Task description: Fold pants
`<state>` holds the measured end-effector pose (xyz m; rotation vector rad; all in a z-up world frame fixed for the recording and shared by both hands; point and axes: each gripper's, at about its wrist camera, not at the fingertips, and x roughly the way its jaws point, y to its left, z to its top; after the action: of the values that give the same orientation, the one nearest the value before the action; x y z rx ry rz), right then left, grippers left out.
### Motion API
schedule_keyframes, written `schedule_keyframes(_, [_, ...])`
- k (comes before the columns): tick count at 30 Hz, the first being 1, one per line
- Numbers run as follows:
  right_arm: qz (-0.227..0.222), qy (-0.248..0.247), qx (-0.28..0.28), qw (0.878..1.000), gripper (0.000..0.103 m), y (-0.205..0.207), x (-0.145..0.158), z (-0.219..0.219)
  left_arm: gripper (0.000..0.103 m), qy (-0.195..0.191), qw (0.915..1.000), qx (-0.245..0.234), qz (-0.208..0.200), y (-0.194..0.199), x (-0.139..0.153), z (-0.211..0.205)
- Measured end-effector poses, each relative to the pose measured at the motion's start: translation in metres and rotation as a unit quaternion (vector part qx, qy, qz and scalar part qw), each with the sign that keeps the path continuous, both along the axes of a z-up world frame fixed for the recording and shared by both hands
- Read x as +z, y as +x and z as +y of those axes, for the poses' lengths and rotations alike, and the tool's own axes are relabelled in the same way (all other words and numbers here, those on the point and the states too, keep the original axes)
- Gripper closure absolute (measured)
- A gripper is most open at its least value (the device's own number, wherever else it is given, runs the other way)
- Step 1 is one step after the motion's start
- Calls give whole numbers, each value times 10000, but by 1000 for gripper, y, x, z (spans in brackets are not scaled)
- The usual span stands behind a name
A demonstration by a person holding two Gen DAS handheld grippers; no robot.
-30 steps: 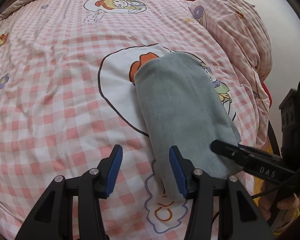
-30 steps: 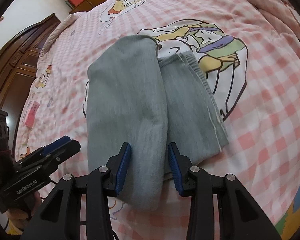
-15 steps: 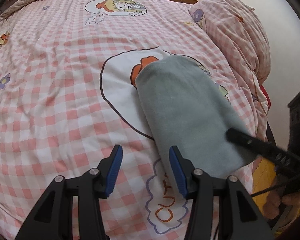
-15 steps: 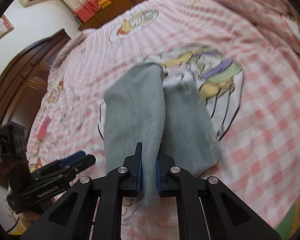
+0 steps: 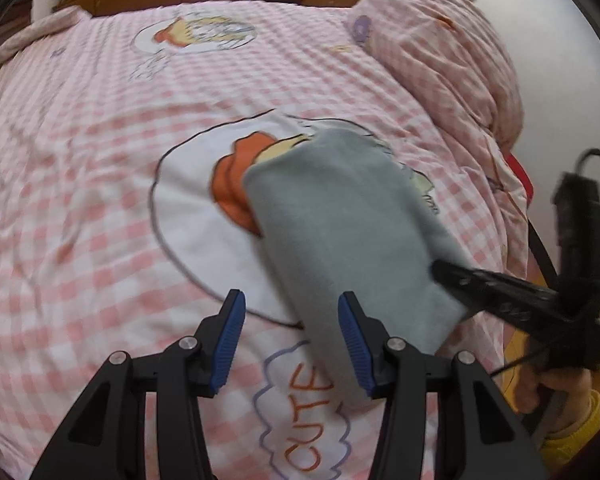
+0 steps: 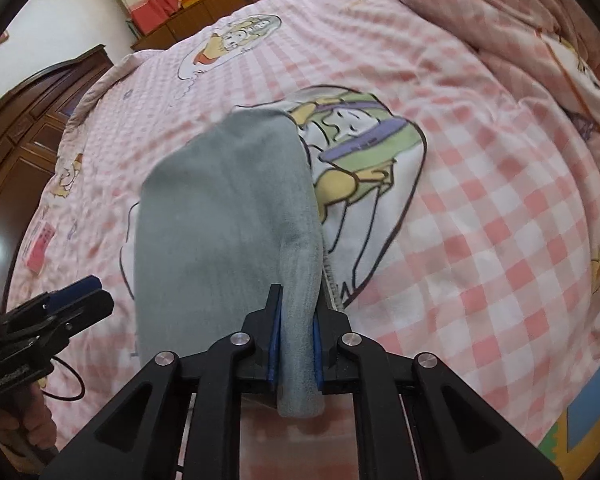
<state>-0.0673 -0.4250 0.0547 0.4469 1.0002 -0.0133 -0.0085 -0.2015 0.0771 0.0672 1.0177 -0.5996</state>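
1. Right wrist view: the right tool (image 6: pixel 296 344) is clamped on the near end of the grey pants (image 6: pixel 224 220), a thick fold of fabric pinched between its blue pads, with a stub of cloth hanging out below the grip.
2. The pants are a folded bundle on the pink checked bed cover (image 6: pixel 500 208), lying partly over a cartoon print; their long axis runs straight away from the right tool toward the far end of the bed.
3. Left wrist view: the left tool (image 5: pixel 292 340) stands wide and holds nothing, its right pad just at the bundle's near left edge.
4. From the left tool the pants (image 5: pixel 348 232) lie ahead and to its right, angled away; the right tool (image 5: pixel 452 276) comes in from the right at their near corner.
5. The right hand is the one in charge. Any lift or fold-over looks set to run along that long axis, near end toward far end.
6. The risk, I judge: a one-sided grip lets the loose layers slide apart.
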Motion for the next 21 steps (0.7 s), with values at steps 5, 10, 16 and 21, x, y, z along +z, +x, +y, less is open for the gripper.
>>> schedule_keyframes(5, [158, -116, -67, 9998, 84, -6, 17, -9, 52, 124, 9993, -329, -139, 0, 0, -24])
schedule_keyframes(10, [-211, -453, 16, 9987, 84, -22, 53, -2, 60, 91, 9986, -461, -237, 6, 0, -38])
schedule_keyframes(16, [53, -245, 338, 9991, 84, -25, 38, 22, 70, 145, 9985, -511, -138, 13, -11, -49])
schedule_keyframes(21, [406, -284, 225, 9985, 86, -22, 3, 15, 70, 205, 9983, -530, 88, 20, -28, -52])
